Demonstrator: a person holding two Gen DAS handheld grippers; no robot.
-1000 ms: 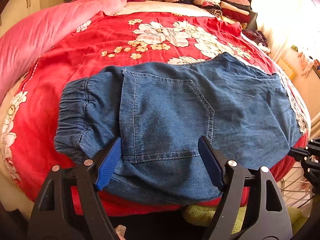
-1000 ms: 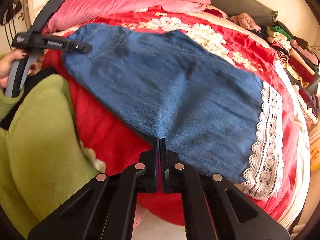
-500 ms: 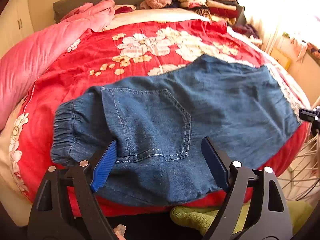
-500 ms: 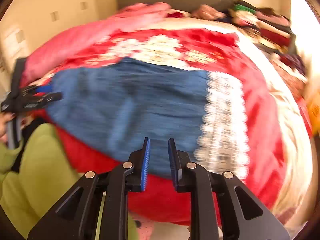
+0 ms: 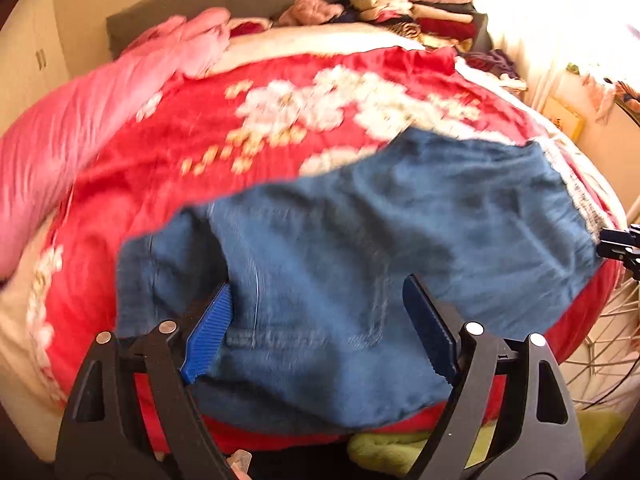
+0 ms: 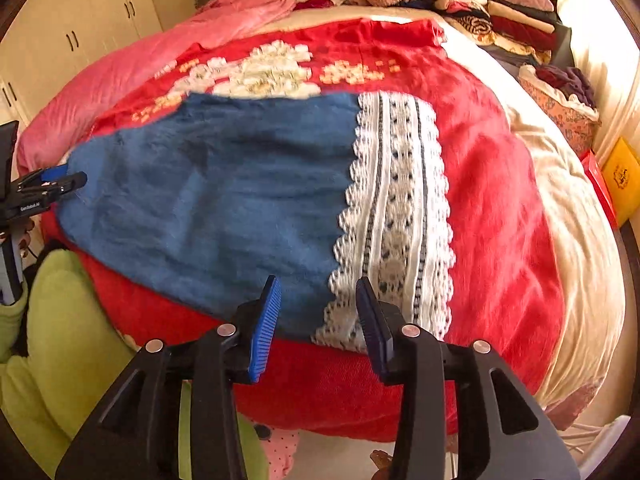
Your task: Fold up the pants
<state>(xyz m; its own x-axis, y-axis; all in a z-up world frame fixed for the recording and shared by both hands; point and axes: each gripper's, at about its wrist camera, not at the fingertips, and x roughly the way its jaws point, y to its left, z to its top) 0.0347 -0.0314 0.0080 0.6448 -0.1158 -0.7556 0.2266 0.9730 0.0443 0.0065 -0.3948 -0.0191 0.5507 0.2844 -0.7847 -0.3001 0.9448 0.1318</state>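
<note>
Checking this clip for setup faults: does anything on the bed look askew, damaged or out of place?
Nothing stands out. The denim pants lie flat on the red blanket, lace hem intact. Both grippers are open: the left gripper wide, the right gripper having just been opening. Folded clothes are stacked at the far corner.

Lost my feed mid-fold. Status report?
Left tongs open over waist end. Right tongs just opening, empty, at lace hem. Pants flat on red blanket. Nothing in the way.
</note>
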